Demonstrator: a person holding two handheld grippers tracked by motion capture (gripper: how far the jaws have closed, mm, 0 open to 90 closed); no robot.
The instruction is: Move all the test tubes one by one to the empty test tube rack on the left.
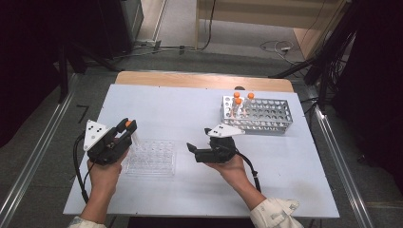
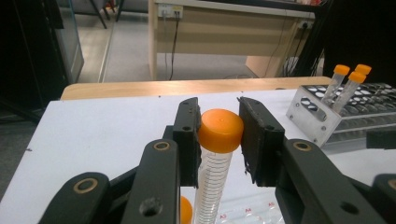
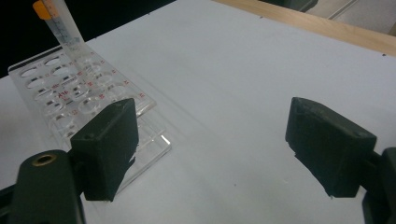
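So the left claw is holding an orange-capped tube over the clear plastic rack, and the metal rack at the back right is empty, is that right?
Not quite. The left claw does grip the orange-capped tube over the clear plastic rack, but the metal rack is not empty: it holds three orange-capped tubes, as the high view shows.

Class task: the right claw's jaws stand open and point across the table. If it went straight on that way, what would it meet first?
Probably the clear plastic rack, just beyond and left of the right claw; dead centre looks like bare table, though depth is hard to judge.
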